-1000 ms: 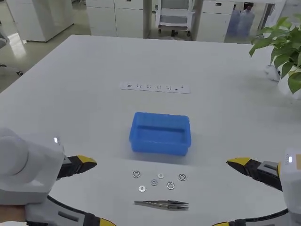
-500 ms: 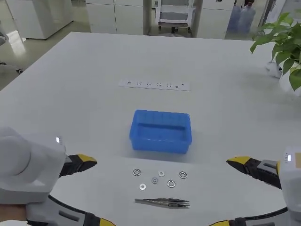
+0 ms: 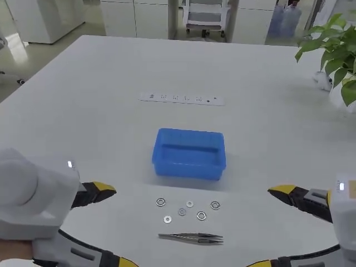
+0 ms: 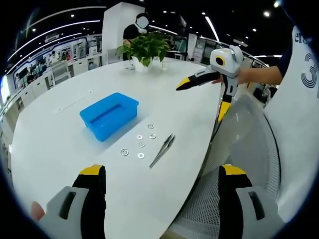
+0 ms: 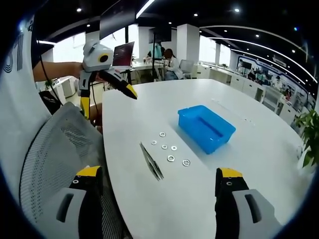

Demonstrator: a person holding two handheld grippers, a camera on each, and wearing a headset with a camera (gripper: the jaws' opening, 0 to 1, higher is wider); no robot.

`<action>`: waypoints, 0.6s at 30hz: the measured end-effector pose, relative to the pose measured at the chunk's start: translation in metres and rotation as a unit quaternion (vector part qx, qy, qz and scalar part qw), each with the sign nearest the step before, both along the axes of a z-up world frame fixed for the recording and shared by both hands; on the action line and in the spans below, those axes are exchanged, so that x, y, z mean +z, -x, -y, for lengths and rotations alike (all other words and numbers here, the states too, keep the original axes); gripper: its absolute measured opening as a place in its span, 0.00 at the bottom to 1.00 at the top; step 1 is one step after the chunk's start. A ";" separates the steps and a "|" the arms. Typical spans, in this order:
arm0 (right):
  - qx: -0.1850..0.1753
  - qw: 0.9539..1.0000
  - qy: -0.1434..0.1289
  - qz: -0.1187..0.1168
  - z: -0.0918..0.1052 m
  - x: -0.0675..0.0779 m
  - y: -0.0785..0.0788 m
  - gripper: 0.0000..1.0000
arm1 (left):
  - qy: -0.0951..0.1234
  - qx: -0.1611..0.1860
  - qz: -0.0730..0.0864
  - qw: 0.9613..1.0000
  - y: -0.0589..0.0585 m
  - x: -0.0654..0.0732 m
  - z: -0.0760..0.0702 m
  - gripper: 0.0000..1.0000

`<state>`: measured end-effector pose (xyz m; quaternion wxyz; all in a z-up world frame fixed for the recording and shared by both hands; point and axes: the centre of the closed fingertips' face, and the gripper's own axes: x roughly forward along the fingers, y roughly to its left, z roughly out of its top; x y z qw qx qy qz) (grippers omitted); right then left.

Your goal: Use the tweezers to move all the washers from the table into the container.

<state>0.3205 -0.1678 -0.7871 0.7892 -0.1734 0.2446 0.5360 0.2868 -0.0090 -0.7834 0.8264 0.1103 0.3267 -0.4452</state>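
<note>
My left gripper [image 4: 162, 174] has its two yellow-tipped jaws spread wide, with nothing between them. My right gripper [image 5: 159, 174] is the same: jaws well apart and holding nothing. In the head view the two hang over the near edge of the table [image 3: 83, 100], one on each side, with their tips pointing inward toward each other.

Between them, on the table and closest to me, lie the tweezers [image 3: 191, 238]. They are flat on the surface, lengthwise across my view, and neither gripper touches them.

Just beyond the tweezers are the washers [image 3: 182, 212]. I count six, in a loose cluster. They lie flat and apart from one another, all on the bare tabletop.

Past the washers sits the blue container [image 3: 188, 168], a rectangular tub that stands upright with its open side up. It is near the cluster but touches none of the washers.

Farther back a white power strip [image 3: 182, 99] lies across the table. A leafy green plant [image 3: 334, 50] stands at the far right edge.

In both gripper views the grey mesh back of a chair [image 5: 55, 144] shows beside the table edge.
</note>
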 end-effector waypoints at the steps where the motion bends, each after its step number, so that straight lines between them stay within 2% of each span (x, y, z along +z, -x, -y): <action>1: 0.000 1.000 -0.001 0.000 0.000 0.000 0.000 0.94 | 0.000 0.000 0.000 1.000 0.000 0.000 0.000 0.99; 7: -0.002 1.000 -0.001 -0.001 0.000 -0.001 -0.002 0.94 | -0.008 -0.003 -0.006 1.000 0.000 -0.004 -0.002 0.99; 13: 0.002 1.000 0.007 -0.002 0.000 -0.004 -0.003 0.94 | 0.001 -0.005 -0.002 1.000 -0.004 -0.005 0.002 0.99; 16: 0.006 1.000 0.012 -0.002 -0.001 -0.006 -0.004 0.94 | 0.000 -0.017 0.003 1.000 -0.004 -0.008 0.007 0.99; 18: 0.008 1.000 0.015 -0.001 0.000 -0.007 -0.005 0.94 | 0.001 -0.022 -0.005 1.000 -0.003 -0.011 0.009 0.98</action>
